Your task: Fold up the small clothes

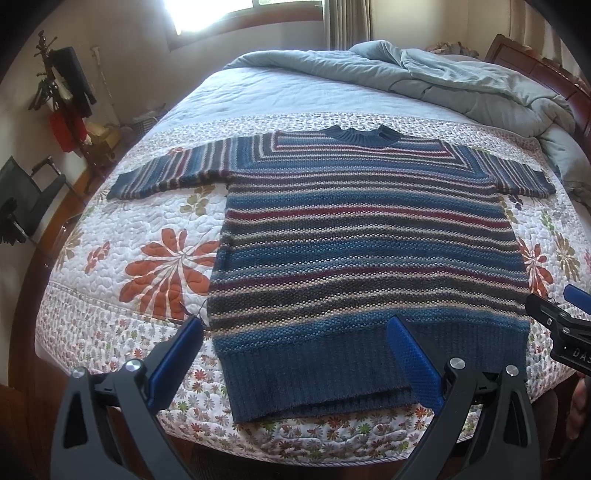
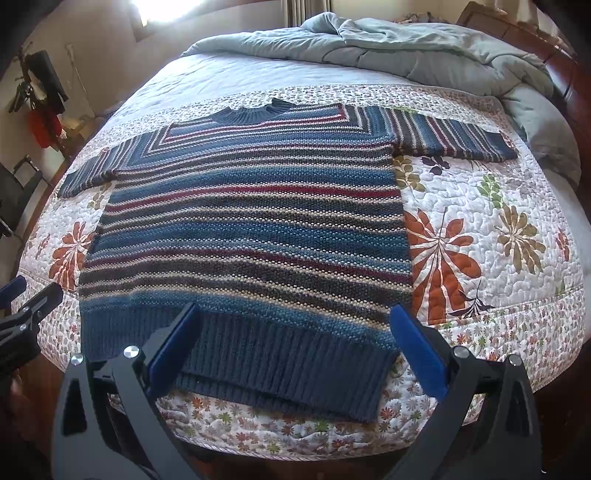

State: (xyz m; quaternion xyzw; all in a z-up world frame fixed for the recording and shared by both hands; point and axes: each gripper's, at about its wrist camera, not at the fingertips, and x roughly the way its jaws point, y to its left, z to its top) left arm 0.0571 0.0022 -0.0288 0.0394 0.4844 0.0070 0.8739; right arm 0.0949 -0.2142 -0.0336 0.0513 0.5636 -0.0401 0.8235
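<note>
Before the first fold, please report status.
Left gripper open, right gripper open, over hem. Sweater flat on bed, sleeves out. Nothing in way.

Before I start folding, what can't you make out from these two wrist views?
- Sweater underside and any tag: both views, it lies flat on the quilt.
- Left gripper in the right view: only a sliver, cut by the left edge.
- Window: left view, blown out by glare.

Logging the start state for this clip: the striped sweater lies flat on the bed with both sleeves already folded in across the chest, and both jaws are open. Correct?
Not quite. The sleeves are not folded in: the striped sweater lies flat on the bed with both sleeves spread out sideways, as the left wrist view shows. Both the left gripper and right gripper have open jaws.
</note>
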